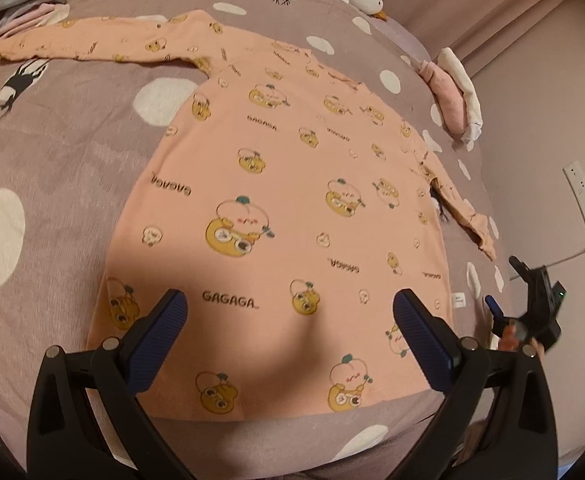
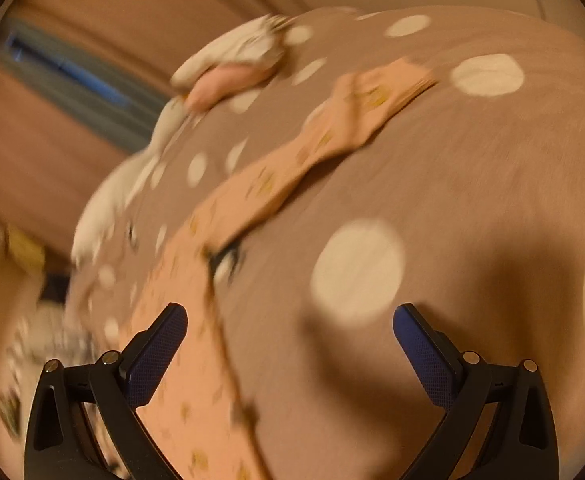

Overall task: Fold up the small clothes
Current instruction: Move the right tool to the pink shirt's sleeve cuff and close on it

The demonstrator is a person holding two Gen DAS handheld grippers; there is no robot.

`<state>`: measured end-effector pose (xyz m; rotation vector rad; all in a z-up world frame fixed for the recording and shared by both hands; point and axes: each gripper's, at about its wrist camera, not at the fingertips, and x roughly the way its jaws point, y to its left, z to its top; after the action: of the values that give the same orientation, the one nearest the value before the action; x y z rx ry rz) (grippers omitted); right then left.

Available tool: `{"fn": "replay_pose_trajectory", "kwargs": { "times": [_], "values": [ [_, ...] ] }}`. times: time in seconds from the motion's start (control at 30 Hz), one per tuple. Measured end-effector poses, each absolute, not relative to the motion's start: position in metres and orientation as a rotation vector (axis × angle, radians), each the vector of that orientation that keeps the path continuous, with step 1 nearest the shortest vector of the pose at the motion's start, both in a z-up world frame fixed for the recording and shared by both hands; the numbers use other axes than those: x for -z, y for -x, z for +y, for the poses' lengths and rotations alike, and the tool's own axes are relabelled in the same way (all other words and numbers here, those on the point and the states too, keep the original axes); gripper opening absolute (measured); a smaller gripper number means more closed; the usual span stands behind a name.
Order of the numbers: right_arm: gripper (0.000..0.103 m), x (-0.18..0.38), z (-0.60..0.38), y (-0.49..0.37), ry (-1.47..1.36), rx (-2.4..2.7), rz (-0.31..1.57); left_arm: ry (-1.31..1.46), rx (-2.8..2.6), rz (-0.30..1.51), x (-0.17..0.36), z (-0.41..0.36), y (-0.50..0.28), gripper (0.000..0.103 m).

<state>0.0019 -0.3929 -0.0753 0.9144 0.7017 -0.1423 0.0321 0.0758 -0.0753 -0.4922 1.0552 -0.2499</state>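
Both my left gripper and right gripper gape wide, holding nothing; the peach top lies flat on the bed, sleeves out, every fold remaining.

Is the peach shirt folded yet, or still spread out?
Spread out: the peach shirt lies flat on the bedspread, both sleeves extended.

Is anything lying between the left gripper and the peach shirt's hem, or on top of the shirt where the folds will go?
Nothing visible. The left gripper hangs open over the hem of the peach shirt, which lies flat and bare on the bedspread. The pink and white clothes sit apart, beyond its far right shoulder.
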Motion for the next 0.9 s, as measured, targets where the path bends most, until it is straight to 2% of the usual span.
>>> {"fn": "replay_pose_trajectory", "kwargs": {
  "times": [0.4, 0.47, 0.53, 0.57, 0.63, 0.67, 0.7, 0.73, 0.9],
  "values": [
    [0.102, 0.097, -0.485, -0.075, -1.090, 0.269, 0.569, 0.451, 0.184, 1.061, 0.067, 0.068, -0.056, 0.103],
    [0.092, 0.101, -0.494, -0.082, -1.108, 0.289, 0.546, 0.434, 0.179, 1.067, 0.065, 0.062, -0.059, 0.103],
    [0.065, 0.108, -0.501, -0.086, -1.135, 0.316, 0.545, 0.422, 0.182, 1.065, 0.062, 0.057, -0.061, 0.103],
    [0.059, 0.110, -0.504, -0.087, -1.147, 0.318, 0.542, 0.417, 0.185, 1.061, 0.060, 0.055, -0.062, 0.103],
    [0.034, 0.115, -0.511, -0.087, -1.168, 0.318, 0.544, 0.404, 0.188, 1.059, 0.058, 0.049, -0.063, 0.103],
    [0.027, 0.118, -0.514, -0.085, -1.177, 0.326, 0.552, 0.398, 0.190, 1.061, 0.057, 0.047, -0.063, 0.103],
    [0.014, 0.120, -0.517, -0.084, -1.182, 0.330, 0.556, 0.394, 0.192, 1.064, 0.057, 0.045, -0.063, 0.103],
    [0.010, 0.122, -0.520, -0.081, -1.191, 0.331, 0.556, 0.391, 0.197, 1.068, 0.057, 0.042, -0.063, 0.103],
    [0.007, 0.102, -0.525, -0.056, -1.114, 0.345, 0.507, 0.350, 0.193, 1.062, 0.054, 0.037, -0.057, 0.103]
  ]
}}
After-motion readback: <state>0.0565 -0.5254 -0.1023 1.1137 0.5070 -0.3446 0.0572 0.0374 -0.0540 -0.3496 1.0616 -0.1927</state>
